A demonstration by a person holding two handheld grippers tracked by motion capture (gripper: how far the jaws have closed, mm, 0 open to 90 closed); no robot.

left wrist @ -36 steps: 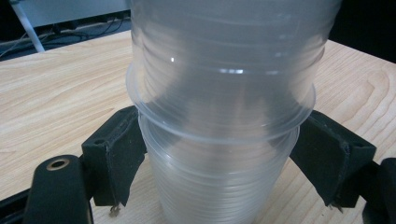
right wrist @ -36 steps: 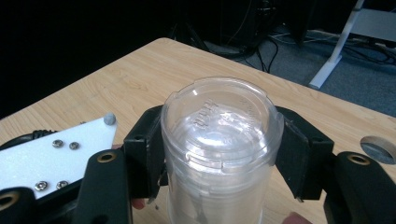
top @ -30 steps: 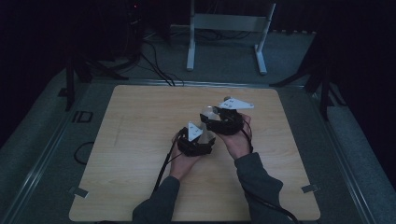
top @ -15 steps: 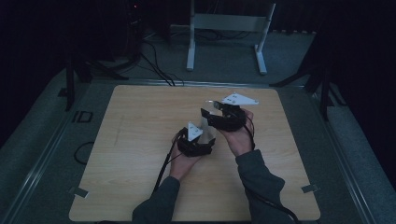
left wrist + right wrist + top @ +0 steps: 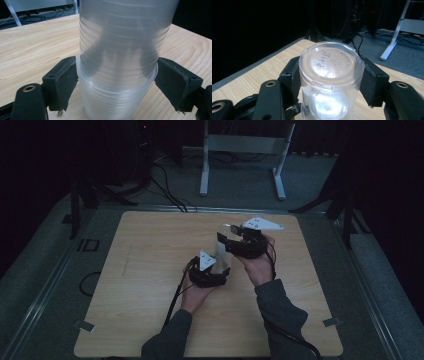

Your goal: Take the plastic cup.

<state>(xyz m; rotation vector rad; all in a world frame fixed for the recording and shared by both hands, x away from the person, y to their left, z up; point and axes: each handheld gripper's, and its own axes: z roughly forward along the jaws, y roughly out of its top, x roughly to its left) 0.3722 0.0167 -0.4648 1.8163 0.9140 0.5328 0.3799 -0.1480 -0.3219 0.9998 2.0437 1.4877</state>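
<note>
Clear ribbed plastic cups [image 5: 220,255], nested upside down in a stack, stand at the centre of the high view on the pale wooden bench [image 5: 150,270]. The left gripper [image 5: 116,82] clamps the lower cup's rim; the right gripper [image 5: 329,75] pinches the top cup's base. I'd say pull straight up, keeping the bottom cup pinned and the squeeze gentle.

A stack of clear ribbed plastic cups [image 5: 117,72] was gripped at its lower part between the two black jaws of the left gripper [image 5: 117,85], above the wooden table [image 5: 32,47].
</note>
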